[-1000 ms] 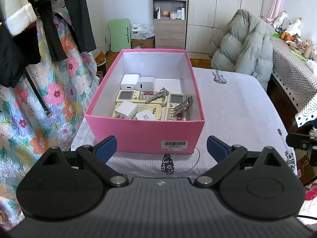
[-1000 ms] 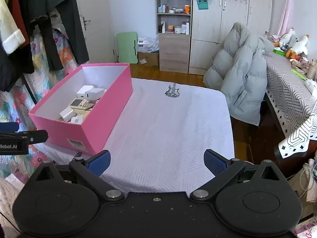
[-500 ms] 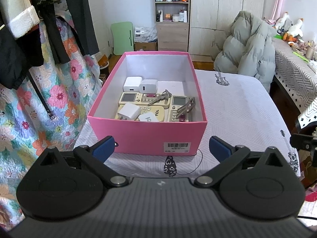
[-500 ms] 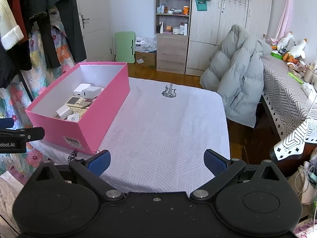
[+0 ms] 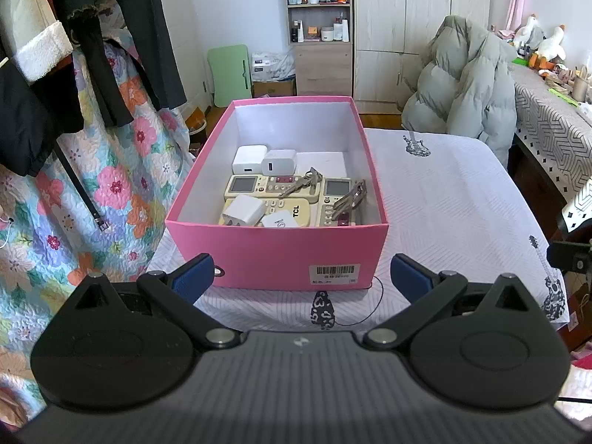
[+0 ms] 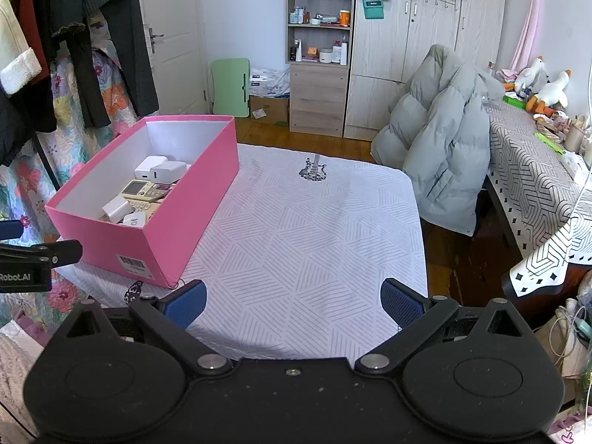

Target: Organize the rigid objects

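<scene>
Right gripper (image 6: 292,301) sits low over the white patterned cloth (image 6: 307,244), jaws spread wide, nothing between the blue pads (image 6: 185,301). Pink box (image 6: 177,218) on the cloth's left side, open top, holding white chargers (image 6: 159,169) at the back, a cream remote (image 6: 144,189) mid-box, two more white plugs (image 6: 122,211) near the front; barcode label on the near wall. Left gripper (image 6: 26,259) pokes in at the left edge, grip state unclear; grey puffer jacket (image 6: 444,148) past the cloth's far right corner.
</scene>
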